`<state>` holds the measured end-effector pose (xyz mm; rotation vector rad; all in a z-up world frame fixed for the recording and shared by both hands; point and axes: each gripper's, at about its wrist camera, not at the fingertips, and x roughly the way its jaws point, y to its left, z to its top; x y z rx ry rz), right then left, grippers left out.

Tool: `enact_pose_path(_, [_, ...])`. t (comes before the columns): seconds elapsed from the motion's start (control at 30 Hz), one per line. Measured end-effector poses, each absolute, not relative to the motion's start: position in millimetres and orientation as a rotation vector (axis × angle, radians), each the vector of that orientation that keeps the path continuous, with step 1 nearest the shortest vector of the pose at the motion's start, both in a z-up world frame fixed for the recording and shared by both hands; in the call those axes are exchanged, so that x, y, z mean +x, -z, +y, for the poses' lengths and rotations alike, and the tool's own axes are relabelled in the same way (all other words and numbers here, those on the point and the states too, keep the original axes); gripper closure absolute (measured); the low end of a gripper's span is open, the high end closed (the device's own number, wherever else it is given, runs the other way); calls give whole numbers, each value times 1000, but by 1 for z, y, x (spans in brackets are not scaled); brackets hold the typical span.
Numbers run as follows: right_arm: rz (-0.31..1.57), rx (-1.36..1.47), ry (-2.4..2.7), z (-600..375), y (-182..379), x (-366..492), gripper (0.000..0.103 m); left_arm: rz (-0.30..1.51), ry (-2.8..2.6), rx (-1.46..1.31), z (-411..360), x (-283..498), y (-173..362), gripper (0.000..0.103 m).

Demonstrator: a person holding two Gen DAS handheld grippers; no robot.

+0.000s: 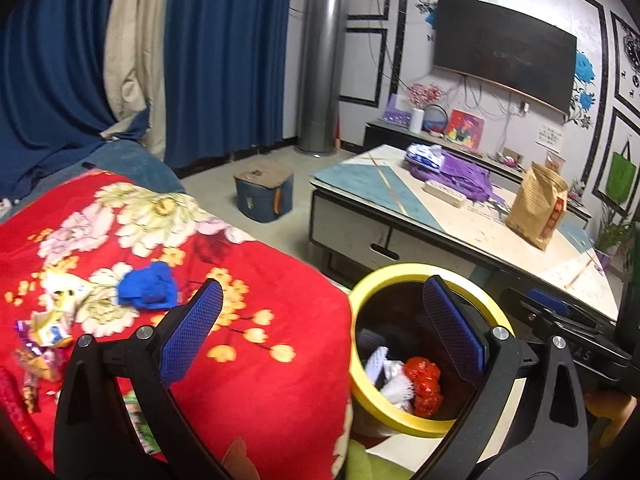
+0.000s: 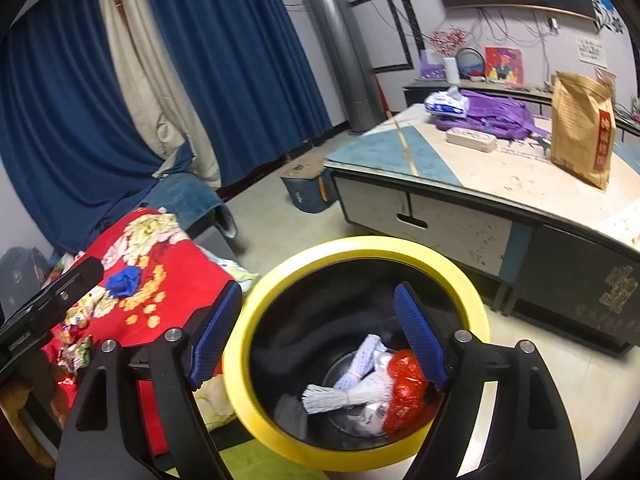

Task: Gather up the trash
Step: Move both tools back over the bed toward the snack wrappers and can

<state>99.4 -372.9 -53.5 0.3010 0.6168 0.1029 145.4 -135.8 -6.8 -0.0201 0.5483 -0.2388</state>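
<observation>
A black trash bin with a yellow rim stands on the floor beside a red floral blanket. Inside it lie white foam netting and a red crumpled wrapper. My right gripper is open and empty, right above the bin's mouth. My left gripper is open and empty between the blanket and the bin. On the blanket lie a crumpled blue scrap and several candy wrappers; both also show in the right wrist view, the scrap beside the wrappers.
A low coffee table stands behind the bin with a brown paper bag, a purple cloth and a flat box. A small blue stool stands on the floor. Blue curtains hang behind.
</observation>
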Motion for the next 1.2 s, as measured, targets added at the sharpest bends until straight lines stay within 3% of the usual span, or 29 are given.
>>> enact_pose_path(1.2, [596,112,-474,-206,9,93,22,468,-106,-146,10,97,-20,11])
